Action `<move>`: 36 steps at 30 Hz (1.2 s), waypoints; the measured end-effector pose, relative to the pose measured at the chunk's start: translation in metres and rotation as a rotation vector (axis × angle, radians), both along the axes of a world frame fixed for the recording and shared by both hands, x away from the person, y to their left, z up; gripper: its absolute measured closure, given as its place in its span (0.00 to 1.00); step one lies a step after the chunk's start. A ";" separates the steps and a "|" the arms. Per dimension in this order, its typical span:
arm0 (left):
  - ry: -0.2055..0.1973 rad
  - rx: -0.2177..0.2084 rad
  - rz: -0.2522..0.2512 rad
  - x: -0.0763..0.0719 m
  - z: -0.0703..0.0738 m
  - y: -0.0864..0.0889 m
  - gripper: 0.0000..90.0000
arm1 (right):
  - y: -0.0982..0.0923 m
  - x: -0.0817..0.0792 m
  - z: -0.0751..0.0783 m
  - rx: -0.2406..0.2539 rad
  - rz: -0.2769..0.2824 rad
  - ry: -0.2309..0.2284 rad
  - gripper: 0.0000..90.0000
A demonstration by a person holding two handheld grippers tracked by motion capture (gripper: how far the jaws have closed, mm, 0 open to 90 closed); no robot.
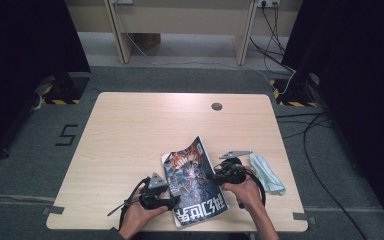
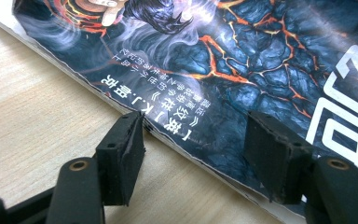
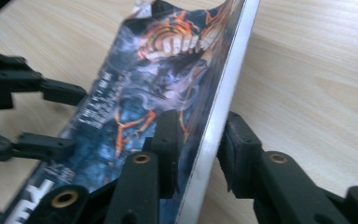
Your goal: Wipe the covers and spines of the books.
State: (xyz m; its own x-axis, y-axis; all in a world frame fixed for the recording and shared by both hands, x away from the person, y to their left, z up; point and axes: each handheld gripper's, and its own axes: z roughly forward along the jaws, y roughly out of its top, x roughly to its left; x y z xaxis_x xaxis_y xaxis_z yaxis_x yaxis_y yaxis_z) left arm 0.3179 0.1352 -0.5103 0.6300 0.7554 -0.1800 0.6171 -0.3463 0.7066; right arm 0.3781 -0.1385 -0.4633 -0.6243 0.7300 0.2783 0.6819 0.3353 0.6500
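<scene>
The right claw (image 3: 196, 144) pinches the white spine edge of the glossy dark-covered paperback book (image 1: 195, 182), tilted up off the pale wooden bench (image 1: 130, 130) (floppy, probably slippery), while the left claw (image 2: 193, 149) gapes wide around its opposite edge.

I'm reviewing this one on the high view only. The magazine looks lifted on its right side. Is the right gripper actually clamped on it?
Observer: Yes. In the right gripper view the right gripper has one jaw on the cover and one behind, pinching the magazine at its white edge.
Operator: And the left gripper, is it holding too?
Observer: No. The left gripper is open, with the magazine's near edge lying between its jaws, flat on the table.
Operator: Anything about that edge?
Observer: It looks slightly frayed where the left jaw meets it.
</scene>
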 end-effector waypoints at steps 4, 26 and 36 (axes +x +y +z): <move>0.011 0.000 -0.008 0.001 0.001 0.000 0.41 | -0.002 0.000 -0.001 -0.028 0.016 -0.034 0.84; -0.102 -0.084 0.036 0.040 0.029 0.030 0.29 | -0.005 -0.004 0.007 -0.029 0.150 -0.097 0.90; -0.107 -0.149 -0.002 0.058 0.028 0.039 0.20 | -0.003 -0.018 0.014 -0.026 0.241 -0.129 0.91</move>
